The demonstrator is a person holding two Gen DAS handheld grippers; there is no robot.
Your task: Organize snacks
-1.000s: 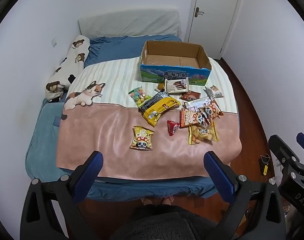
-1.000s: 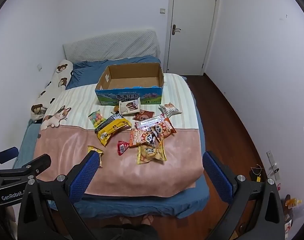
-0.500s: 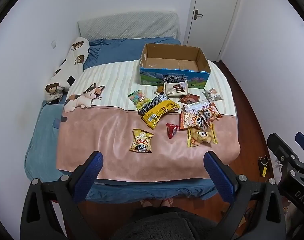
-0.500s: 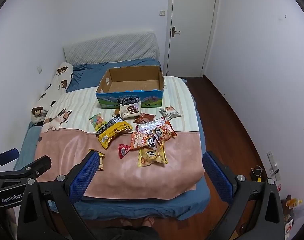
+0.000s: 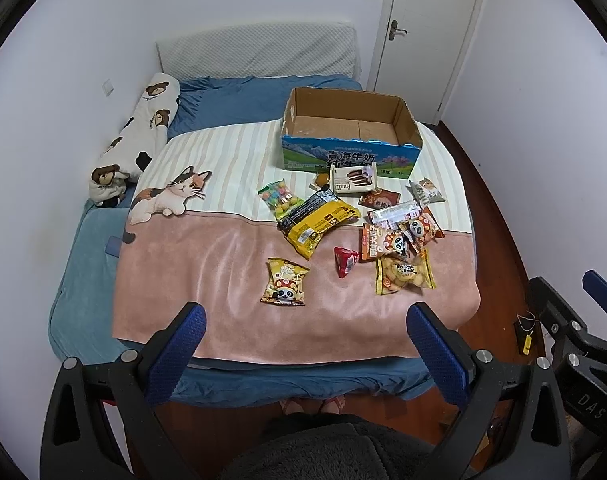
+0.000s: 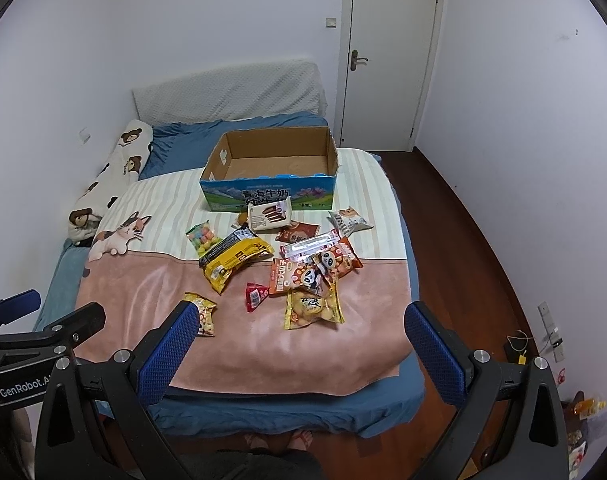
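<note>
Several snack packets lie scattered on the bed blanket [image 5: 207, 272] in front of an empty cardboard box [image 5: 349, 136] [image 6: 271, 168]. Nearest me lie a yellow panda packet [image 5: 284, 282] [image 6: 205, 312], a red triangular packet [image 5: 345, 260] [image 6: 255, 295] and a yellow biscuit bag [image 5: 403, 276] [image 6: 312, 308]. A large yellow-black bag [image 5: 317, 222] [image 6: 233, 260] sits mid-bed. My left gripper [image 5: 305, 330] is open and empty, held off the foot of the bed. My right gripper [image 6: 301, 330] is likewise open and empty, to the right of the left one.
A bear-print pillow [image 5: 139, 140] lies along the left wall, and a grey headboard cushion [image 5: 259, 56] stands behind the box. A white door [image 6: 387, 56] is at the back right. Wooden floor [image 6: 463, 232] runs along the bed's right side. The person's feet [image 5: 311, 404] show below.
Both views have drawn back and tilted slightly, so the bed and snacks sit a little higher in frame. Nothing on the bed has moved; both grippers stay open.
</note>
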